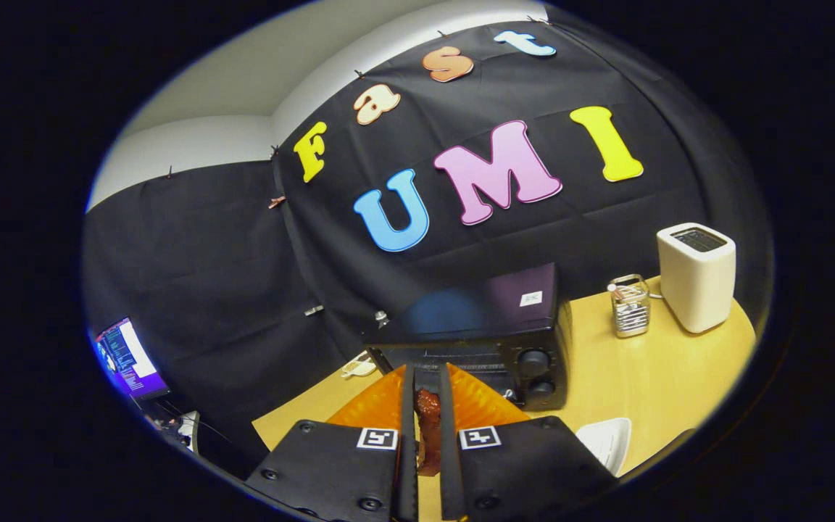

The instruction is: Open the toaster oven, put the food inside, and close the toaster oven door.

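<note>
Toaster oven: black, boxy, sitting on the yellow tabletop just ahead of the fingertips, its front facing the tool, two round knobs stacked at its right side. Door state is not showing clearly from here. Food: a reddish-brown, glossy, lumpy piece, standing upright and lying lengthwise between the two fingers, both sides pressing against it, short of the oven.

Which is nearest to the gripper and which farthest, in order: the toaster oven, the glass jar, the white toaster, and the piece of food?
1. Food: pinched between the fingers of the gripper.
2. Toaster oven: just ahead of the fingertips.
3. Glass jar: beyond the oven, off to the right.
4. White toaster: right of the jar, slightly farther back.
</note>
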The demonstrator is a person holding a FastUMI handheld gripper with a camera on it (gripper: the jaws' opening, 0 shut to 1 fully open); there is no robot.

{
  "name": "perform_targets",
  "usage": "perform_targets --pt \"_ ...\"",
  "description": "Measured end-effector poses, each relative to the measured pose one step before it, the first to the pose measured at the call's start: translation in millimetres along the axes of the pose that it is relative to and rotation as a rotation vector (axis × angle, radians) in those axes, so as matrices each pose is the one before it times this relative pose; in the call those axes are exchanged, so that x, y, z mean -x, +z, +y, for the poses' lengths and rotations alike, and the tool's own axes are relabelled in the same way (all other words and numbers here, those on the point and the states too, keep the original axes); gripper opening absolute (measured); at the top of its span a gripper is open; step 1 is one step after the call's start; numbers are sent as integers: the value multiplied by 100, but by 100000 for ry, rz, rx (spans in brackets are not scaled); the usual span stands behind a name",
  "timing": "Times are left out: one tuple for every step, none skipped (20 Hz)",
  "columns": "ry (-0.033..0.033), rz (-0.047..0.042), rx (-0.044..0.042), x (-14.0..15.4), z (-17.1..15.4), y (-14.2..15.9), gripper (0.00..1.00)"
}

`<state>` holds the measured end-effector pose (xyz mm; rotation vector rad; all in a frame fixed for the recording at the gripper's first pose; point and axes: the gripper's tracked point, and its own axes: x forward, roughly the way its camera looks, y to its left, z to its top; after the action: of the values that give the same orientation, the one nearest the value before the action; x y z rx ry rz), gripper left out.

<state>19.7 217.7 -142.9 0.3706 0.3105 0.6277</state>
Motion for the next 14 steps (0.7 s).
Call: perform_targets --pt "-1732 143 -222 -1056 -111 -466 16" --pt "-922 -7 -2056 -1462 -131 -607 12" --pt "-1181 258 -3066 -1515 -134 -770 12" --pt "-2823 -212 -4443 -1134 -479 -462 12" --pt "-2639 -1455 -4713 -752 -219 -114 12" --pt "-3248 -2965 -5280 -613 -286 -127 12" --pt "-1986 -3275 -6411 -495 88 -88 12" --pt "-1066 -3637 -6011 -277 198 -105 12" --pt "-2115 -4461 -5649 -219 -100 -20 12" --pt "-942 -3708 -6378 -89 -3 -190 12" --pt "-1587 -3870 -5759 175 -243 -290 12" --pt "-1581 -3755 -5291 -57 -343 -321 12" --pt "-669 -3735 -5698 -105 -296 -234 12" --pt "-1720 -2465 -3824 -195 -370 -265 12"
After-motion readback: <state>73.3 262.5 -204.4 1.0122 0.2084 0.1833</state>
